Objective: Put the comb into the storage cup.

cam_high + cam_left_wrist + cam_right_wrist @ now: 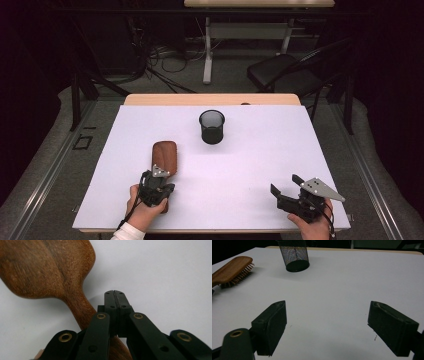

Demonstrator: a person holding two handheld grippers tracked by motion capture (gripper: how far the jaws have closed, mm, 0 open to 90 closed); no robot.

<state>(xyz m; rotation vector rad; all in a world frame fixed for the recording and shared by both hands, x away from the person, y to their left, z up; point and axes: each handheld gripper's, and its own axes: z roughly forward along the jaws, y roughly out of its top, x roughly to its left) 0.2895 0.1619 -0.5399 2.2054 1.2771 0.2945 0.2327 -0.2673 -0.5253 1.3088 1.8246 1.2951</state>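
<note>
White table (260,165): a wooden hairbrush (164,157) lies on its near left, bristles down, long axis running near to far, handle toward the person. A black mesh cup (212,127) stands farther off, centre. The left gripper (159,186) sits over the handle, jaws pressed together just right of it, gripping nothing. The right gripper (289,186), jaws wide apart, hovers well away at near right.

We see a black mesh cup (212,127) standing upright at twelve o'clock on the white table (260,150), well apart from everything else. Beyond the far edge, at one o'clock, a dark chair (282,72) sits on the grey floor (45,150) beside tangled cables (160,55).
</note>
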